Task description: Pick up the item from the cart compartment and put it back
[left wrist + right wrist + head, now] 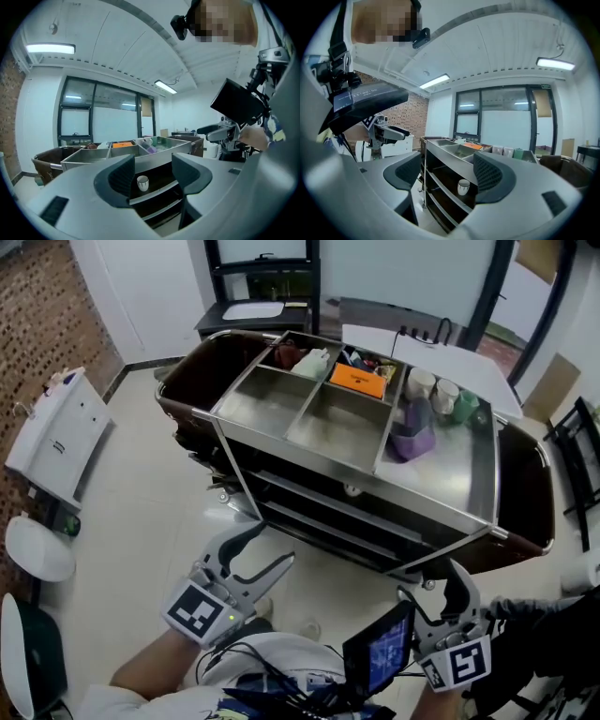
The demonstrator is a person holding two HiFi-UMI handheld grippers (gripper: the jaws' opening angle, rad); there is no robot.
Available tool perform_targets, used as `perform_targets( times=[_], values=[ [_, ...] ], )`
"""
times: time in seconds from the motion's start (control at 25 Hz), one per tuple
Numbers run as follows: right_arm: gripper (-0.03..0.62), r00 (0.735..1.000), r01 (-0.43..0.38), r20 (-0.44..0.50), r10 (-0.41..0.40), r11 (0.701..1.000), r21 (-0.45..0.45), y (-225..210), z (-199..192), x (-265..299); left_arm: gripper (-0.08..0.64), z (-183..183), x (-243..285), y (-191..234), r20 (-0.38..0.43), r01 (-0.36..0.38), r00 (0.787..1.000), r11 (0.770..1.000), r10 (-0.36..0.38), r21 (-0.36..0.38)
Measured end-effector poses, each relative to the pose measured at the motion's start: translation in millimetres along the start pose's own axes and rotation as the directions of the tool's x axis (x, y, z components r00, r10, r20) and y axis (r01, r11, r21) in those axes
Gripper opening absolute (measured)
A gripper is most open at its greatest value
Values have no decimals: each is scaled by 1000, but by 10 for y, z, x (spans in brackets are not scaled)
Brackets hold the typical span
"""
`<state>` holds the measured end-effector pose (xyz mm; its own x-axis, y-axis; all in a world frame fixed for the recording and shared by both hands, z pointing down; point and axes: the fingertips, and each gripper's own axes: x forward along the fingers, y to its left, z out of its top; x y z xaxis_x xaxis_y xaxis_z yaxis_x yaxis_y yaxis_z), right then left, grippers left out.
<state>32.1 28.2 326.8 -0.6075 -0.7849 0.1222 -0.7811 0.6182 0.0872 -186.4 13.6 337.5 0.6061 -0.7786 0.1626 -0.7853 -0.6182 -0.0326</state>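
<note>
Both grippers hang near the person, well apart from the cart (441, 484), and neither holds anything. The left gripper (275, 543) has its fingers spread wide with only open air between them, and the right gripper (436, 589) is just as wide and bare.

Every item on the cart sits inside a compartment. This fits either stage of the job: an item waiting to be lifted, or one already set back down. Nothing here settles which.

The most likely candidate is the orange packet (358, 381), flat and matte, in a far compartment beside a pale bottle. The two near compartments (272, 395) show bare metal.

To the right stand rounded pale cups (433, 388) and a purple item (412, 439), which may be a soft translucent container, though its shape is hard to read from above.

The cart top is brushed stainless steel, pressed into rectangular wells with slanted walls. Dark glossy bins hang at each end.

On a lower shelf sits a small white cup (142, 183) (seen only from the gripper views). The fingers are smooth grey plastic with dark ribbed pads.
</note>
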Motion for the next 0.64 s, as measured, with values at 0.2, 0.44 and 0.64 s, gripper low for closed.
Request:
perform_targets(
  times=[0.2,0.44,0.64],
  values=[
    [371,1000,-5,-1,5,1000,-9,211,81,174,253,97,-65,115,41,42,998,999,-41,-30],
    [371,1000,18,-6,-18,999,-44,303,235,365,253,87,-126,382,56,62,997,997,-60,-43],
    [371,999,38,-11,-39,997,-61,344,329,551,253,154,-147,682,87,41,996,996,-34,-75]
  ],
)
